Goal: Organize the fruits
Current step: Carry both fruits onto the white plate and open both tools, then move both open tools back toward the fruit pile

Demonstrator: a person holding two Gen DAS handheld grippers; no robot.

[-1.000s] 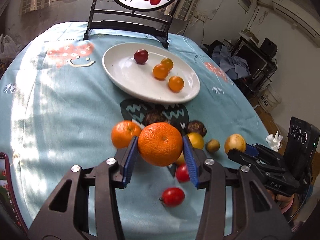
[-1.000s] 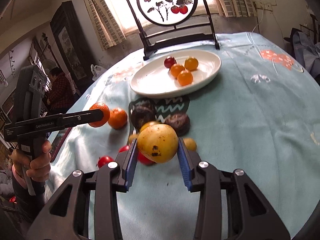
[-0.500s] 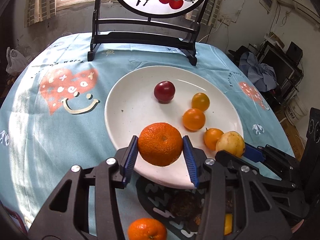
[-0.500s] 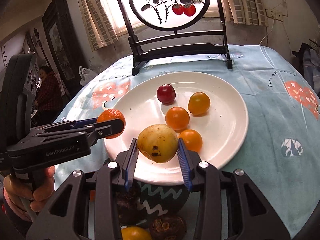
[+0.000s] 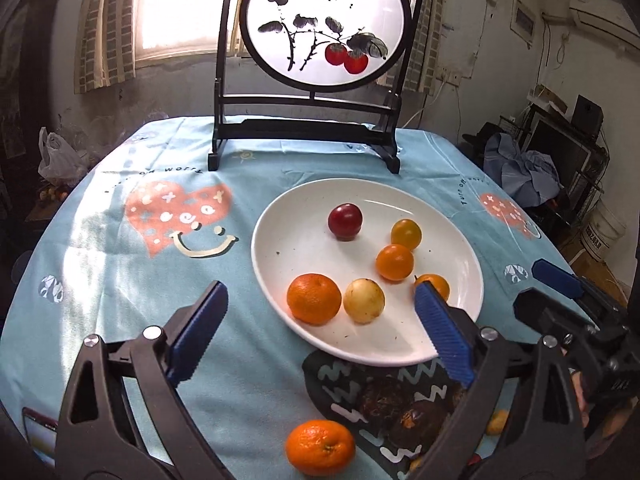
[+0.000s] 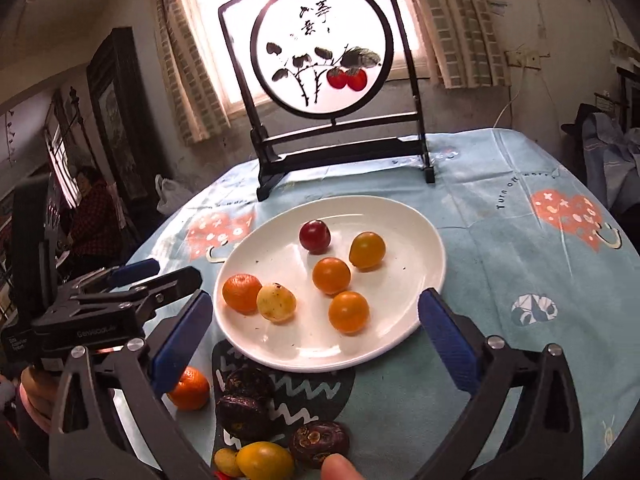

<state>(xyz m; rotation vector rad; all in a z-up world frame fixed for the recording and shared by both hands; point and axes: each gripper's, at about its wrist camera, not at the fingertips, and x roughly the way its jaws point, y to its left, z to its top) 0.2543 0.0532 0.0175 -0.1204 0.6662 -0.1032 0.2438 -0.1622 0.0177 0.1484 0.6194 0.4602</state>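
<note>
My left gripper [image 5: 320, 328] stood spread wide with nothing between its blue pads, hovering over the near rim of the white plate [image 5: 460, 240]. My right gripper [image 6: 316, 332] was spread just as wide and equally empty, its pads apart on either side of the plate's near edge. Each tool showed in the other's view (the right one at the far right of the left camera, the left one at the far left of the right camera).

On the plate, near its front-left edge, a mandarin [image 5: 314, 298] sat touching a pale yellow fruit [image 5: 364, 301]. Farther back lay three small orange tomatoes, with a dark red tomato [image 5: 345, 221] nearest the far rim; they were apart from one another, with bare plate between them and along the right side.

In front of the plate, on the blue tablecloth [image 5: 120, 264], a second mandarin [image 5: 320, 447] lay beside a cluster of dark brown fruits [image 6: 244, 404] and a yellow fruit [image 6: 264, 460]. To the left of the plate the cloth lay open toward the table's edge. Behind the plate stood a black-framed round painted screen [image 5: 326, 28].
</note>
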